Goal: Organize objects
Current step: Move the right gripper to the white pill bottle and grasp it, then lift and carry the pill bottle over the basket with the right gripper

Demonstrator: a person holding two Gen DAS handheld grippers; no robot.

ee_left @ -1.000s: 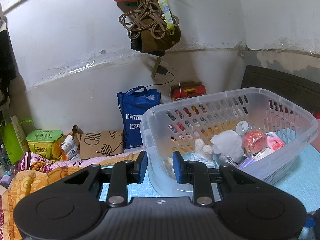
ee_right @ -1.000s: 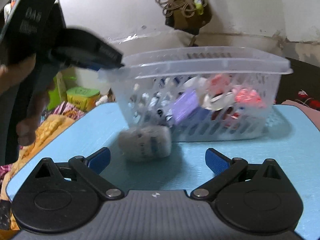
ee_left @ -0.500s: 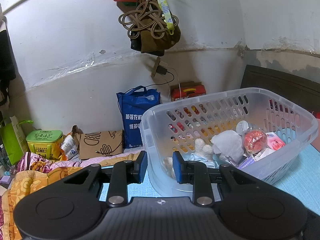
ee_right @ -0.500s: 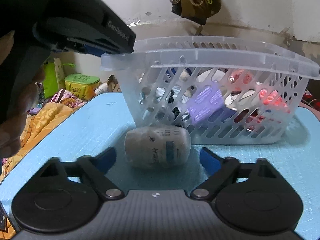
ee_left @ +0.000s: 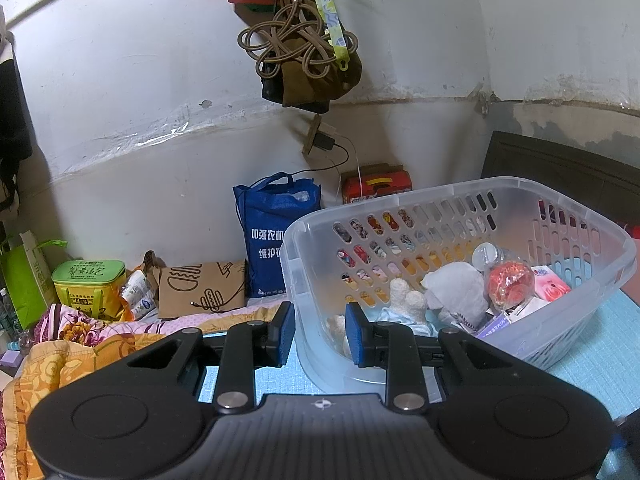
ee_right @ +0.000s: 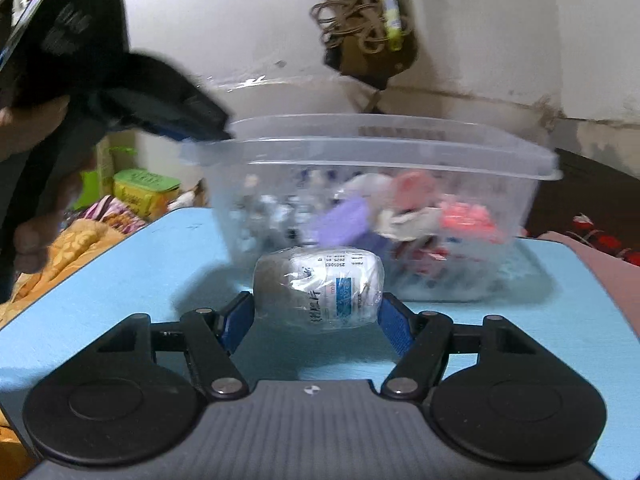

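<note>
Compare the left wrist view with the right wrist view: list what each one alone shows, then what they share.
Only the left wrist view shows the blue tote bag by the wall, the brown printed paper bag and the white plush toy inside the basket.

Only the right wrist view shows the plastic-wrapped white roll gripped by the right gripper, held just above the blue mat.

Both show the clear perforated plastic basket, whose corner the left gripper clamps, and the knotted brown cord on the wall.

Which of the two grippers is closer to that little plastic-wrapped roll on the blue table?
The right gripper: its blue pads sit against both ends of the wrapped roll. The left gripper is up at the basket rim, clamping its corner.
</note>
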